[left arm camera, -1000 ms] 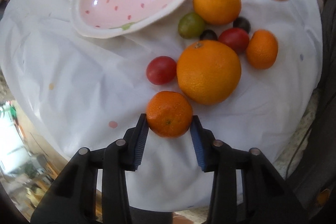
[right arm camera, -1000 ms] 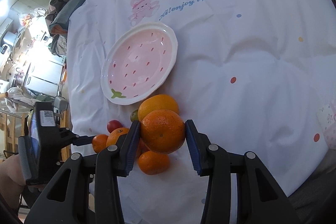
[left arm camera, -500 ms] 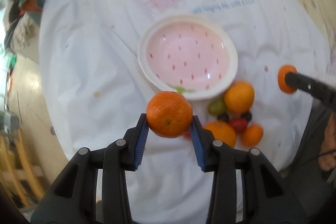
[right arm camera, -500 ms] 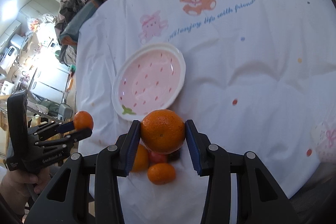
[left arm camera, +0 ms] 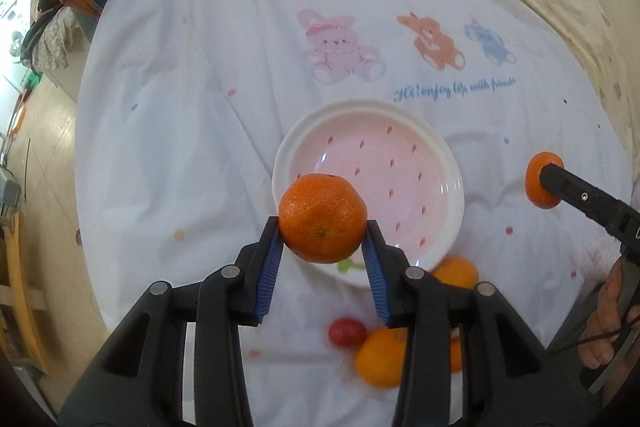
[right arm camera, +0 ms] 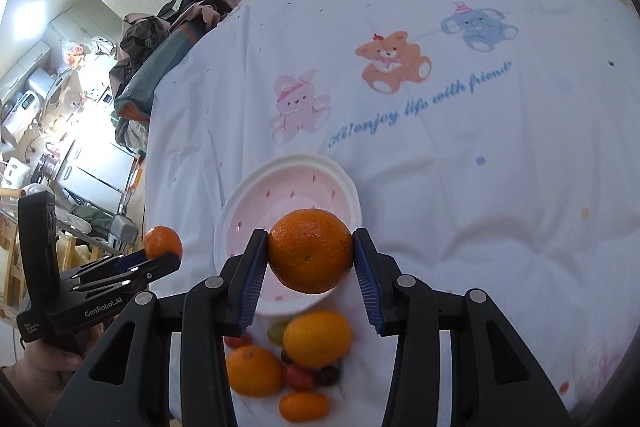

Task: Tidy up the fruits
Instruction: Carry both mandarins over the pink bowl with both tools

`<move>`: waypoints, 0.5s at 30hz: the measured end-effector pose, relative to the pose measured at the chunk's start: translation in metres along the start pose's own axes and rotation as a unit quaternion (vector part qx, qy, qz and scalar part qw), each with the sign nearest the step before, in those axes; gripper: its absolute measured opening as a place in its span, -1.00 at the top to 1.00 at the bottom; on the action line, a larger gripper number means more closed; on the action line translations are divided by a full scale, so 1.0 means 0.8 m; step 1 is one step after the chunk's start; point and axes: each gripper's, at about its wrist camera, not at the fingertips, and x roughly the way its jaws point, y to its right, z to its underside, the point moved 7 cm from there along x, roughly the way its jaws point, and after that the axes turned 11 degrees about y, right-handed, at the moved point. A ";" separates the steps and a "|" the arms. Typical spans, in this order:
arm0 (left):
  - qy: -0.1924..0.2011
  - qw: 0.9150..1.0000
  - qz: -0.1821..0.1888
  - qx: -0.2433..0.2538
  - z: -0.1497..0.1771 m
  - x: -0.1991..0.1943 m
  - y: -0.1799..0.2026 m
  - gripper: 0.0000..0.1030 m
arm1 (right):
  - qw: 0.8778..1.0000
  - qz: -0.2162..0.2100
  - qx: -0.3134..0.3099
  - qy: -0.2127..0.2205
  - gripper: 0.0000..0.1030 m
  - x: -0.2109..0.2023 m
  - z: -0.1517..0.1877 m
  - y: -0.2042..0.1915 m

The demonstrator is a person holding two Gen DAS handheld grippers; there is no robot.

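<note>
Left wrist view: left gripper (left arm camera: 323, 241) clamps small mandarin (left arm camera: 322, 218) between blue pads, held in air over near rim of pink strawberry-print bowl (left arm camera: 448, 163). Bowl sits on white cartoon-print cloth (left arm camera: 180, 107). Right gripper (left arm camera: 550, 183) at right edge, gripping orange (left arm camera: 536, 183).

Right wrist view: right gripper (right arm camera: 310, 261) pinches orange (right arm camera: 310, 251), raised above bowl (right arm camera: 248, 203). Loose fruit pile (right arm camera: 288, 359) on cloth below bowl, blurred. Left gripper (right arm camera: 160, 259) at left, mandarin (right arm camera: 162, 242) in tips.
</note>
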 end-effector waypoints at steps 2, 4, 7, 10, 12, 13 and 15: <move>0.005 1.000 -0.002 -0.001 -0.009 0.007 0.002 0.31 | 1.000 0.000 -0.004 0.000 0.12 0.012 -0.008 -0.001; 0.008 1.000 -0.005 0.000 -0.015 0.016 0.003 0.31 | 1.000 0.000 -0.006 -0.004 0.12 0.025 -0.014 -0.003; 0.006 1.000 -0.002 -0.010 -0.022 0.033 0.003 0.31 | 1.000 0.002 -0.018 -0.008 0.12 0.045 -0.024 -0.006; 0.006 1.000 -0.006 -0.013 -0.029 0.048 0.003 0.30 | 1.000 0.002 -0.024 -0.016 0.12 0.066 -0.030 -0.007; -0.003 1.000 -0.001 -0.017 -0.032 0.060 0.004 0.30 | 0.999 0.003 -0.024 -0.023 0.12 0.082 -0.033 -0.003; -0.009 1.000 0.003 -0.022 -0.032 0.067 0.004 0.30 | 0.999 0.003 -0.023 -0.026 0.12 0.088 -0.034 -0.002; -0.016 0.999 0.004 -0.029 -0.035 0.079 0.003 0.30 | 0.999 0.002 -0.021 -0.033 0.12 0.103 -0.034 0.001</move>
